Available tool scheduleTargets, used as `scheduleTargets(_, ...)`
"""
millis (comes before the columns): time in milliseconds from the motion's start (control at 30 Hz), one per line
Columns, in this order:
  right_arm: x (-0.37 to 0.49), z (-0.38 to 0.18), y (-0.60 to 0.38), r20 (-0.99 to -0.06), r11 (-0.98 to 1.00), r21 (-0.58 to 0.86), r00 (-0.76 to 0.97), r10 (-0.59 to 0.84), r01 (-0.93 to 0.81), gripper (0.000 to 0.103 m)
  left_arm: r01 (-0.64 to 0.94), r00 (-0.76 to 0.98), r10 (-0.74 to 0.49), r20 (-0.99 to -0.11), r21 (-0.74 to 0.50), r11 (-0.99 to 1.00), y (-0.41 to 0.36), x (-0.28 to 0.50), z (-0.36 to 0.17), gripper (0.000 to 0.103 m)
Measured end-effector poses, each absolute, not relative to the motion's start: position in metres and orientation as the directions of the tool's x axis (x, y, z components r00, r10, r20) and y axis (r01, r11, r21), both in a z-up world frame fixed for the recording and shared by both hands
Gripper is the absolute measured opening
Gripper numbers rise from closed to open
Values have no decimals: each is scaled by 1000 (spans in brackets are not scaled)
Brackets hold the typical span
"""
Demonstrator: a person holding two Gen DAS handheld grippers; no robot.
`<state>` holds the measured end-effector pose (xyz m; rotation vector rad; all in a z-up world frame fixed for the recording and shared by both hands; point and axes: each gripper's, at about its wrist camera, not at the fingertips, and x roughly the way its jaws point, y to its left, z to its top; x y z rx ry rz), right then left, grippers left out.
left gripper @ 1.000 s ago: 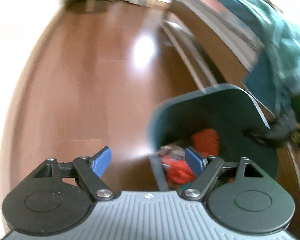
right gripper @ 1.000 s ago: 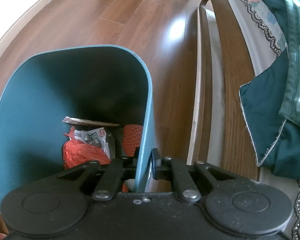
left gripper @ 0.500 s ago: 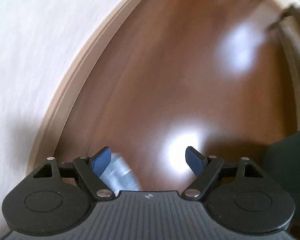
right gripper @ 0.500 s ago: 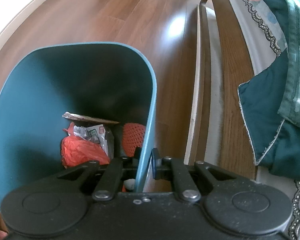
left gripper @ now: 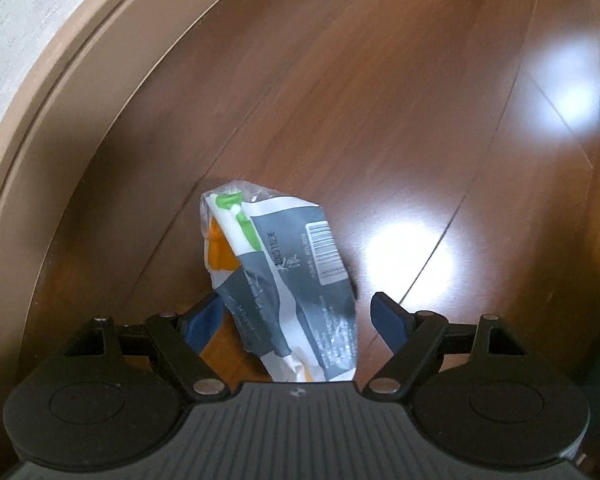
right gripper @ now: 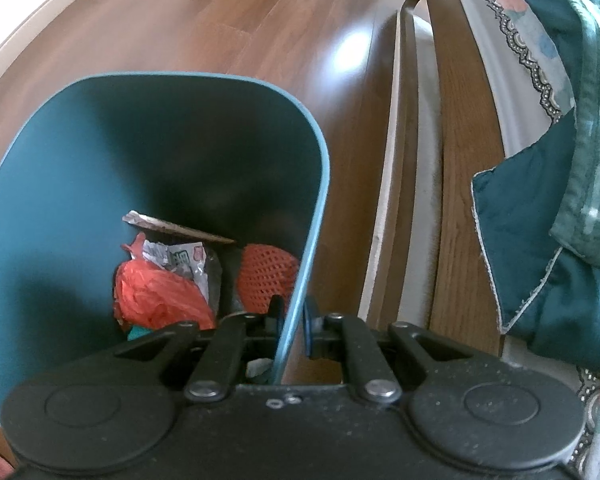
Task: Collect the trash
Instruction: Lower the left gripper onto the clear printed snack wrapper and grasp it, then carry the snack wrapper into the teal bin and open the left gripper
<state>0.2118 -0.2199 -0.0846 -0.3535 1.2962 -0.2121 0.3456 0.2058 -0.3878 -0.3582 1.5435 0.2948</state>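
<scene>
Floor [left gripper: 340, 100] is mostly bare wood in both views, with a bed frame [right gripper: 456, 160] and teal blanket [right gripper: 560, 240] along one side.

Teal bin [right gripper: 100, 160] already has a load in the bottom: orange bag [right gripper: 156, 296], orange mesh [right gripper: 266, 276], a crumpled white wrapper [right gripper: 184, 258], a strip of cardboard [right gripper: 180, 226]. So a good part of the collecting looks done.

Right gripper [right gripper: 294, 320] is clamped narrow on the bin's wall, one finger inside, one outside. Bin is held, ready to take more.

Left gripper [left gripper: 288, 318] points down at the floor near the baseboard [left gripper: 40, 92], jaws wide. Between them lies a crumpled snack wrapper [left gripper: 284, 276], grey and white with a barcode, green and orange patches. Left pad [left gripper: 200, 322] sits just beside its edge or touching it, can't tell which; right pad [left gripper: 388, 318] is apart from it. Not gripped.

Left to do, as I read it: close on this wrapper, lift, drop it in the bin. Can't tell whether more trash lies outside these views.
</scene>
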Motion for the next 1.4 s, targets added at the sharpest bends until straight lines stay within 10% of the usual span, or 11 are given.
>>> scheduleTargets(467,212,-86,-219,-898,924,-380,256,-358,-37,9,-291,112,70,-991,34,956,166,323,-367,27)
scheduleTargets(1400,190,-77,-210,-863,924,-362,420,-282,-121,2,338,496,-282,-821,-117,934,-67,251,-105,26)
